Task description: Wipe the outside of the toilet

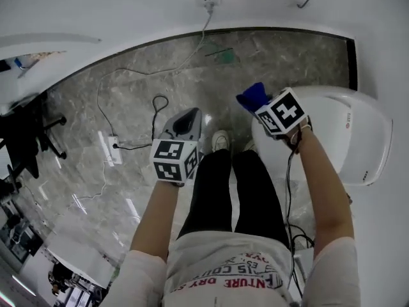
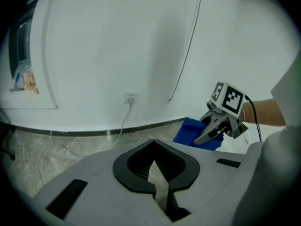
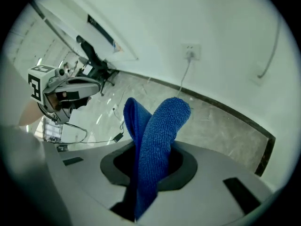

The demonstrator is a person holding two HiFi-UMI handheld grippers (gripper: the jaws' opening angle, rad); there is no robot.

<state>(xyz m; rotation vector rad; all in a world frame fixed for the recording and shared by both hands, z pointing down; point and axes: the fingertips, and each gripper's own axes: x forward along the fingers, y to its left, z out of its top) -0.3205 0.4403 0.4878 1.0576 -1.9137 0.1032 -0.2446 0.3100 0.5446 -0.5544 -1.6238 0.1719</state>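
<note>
- The left gripper (image 1: pixel 185 119) hangs over the grey floor (image 1: pixel 121 82), left of the person's legs (image 1: pixel 230 190).
- Its jaws are close together at the tips, and nothing is between them.
- The right gripper (image 2: pixel 207 134) pinches a blue cloth (image 3: pixel 157 140). The cloth sticks up out of the jaws and folds over.
- The white toilet (image 1: pixel 358 139) stands on the right, by the wall.
- The cloth is at the toilet's left edge. I cannot tell if it touches.
- A socket (image 1: pixel 209 2) is on the wall, with a cord (image 1: pixel 192 50) running down to the floor.
</note>
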